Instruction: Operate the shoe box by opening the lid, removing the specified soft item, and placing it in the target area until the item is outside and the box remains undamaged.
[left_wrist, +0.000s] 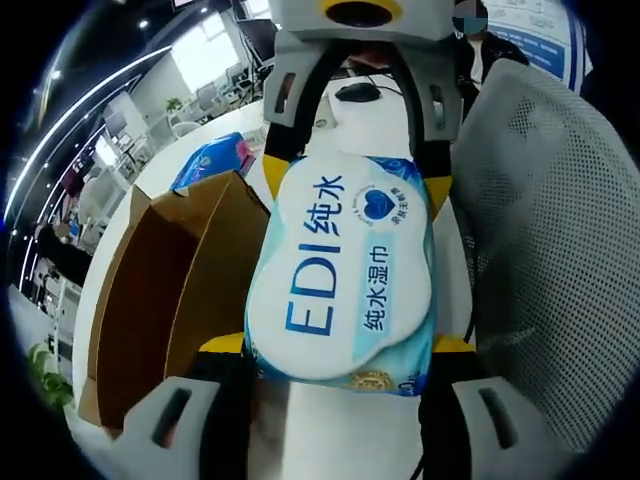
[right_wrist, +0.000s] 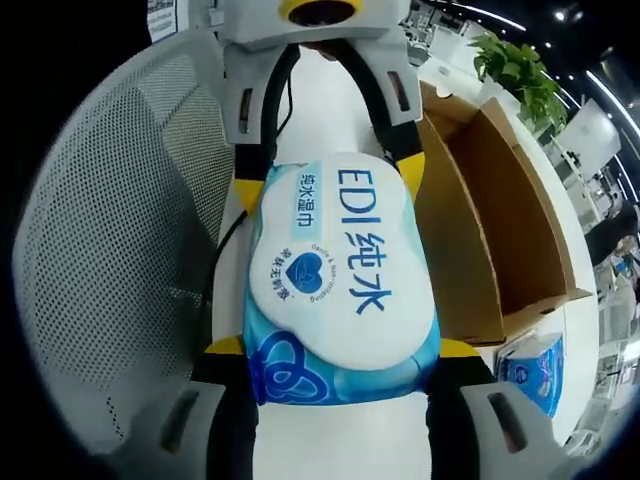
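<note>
The white table (left_wrist: 440, 270) carries the open brown shoe box (left_wrist: 150, 290), a mesh chair (left_wrist: 560, 250) beside it. My left gripper (left_wrist: 340, 345) and right gripper (right_wrist: 340, 350) pinch opposite ends of the wet-wipes pack (left_wrist: 345, 270), held outside the box. A second blue pack (right_wrist: 532, 368) lies nearby.

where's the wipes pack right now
The wipes pack is out of the open box, held between both grippers over the white table, beside a mesh chair.

wet-wipe pack (left_wrist: 340, 280): blue-white, soft, held outside beside the shoe box.
shoe box (left_wrist: 150, 290): brown cardboard, open, apparently undamaged.
</note>
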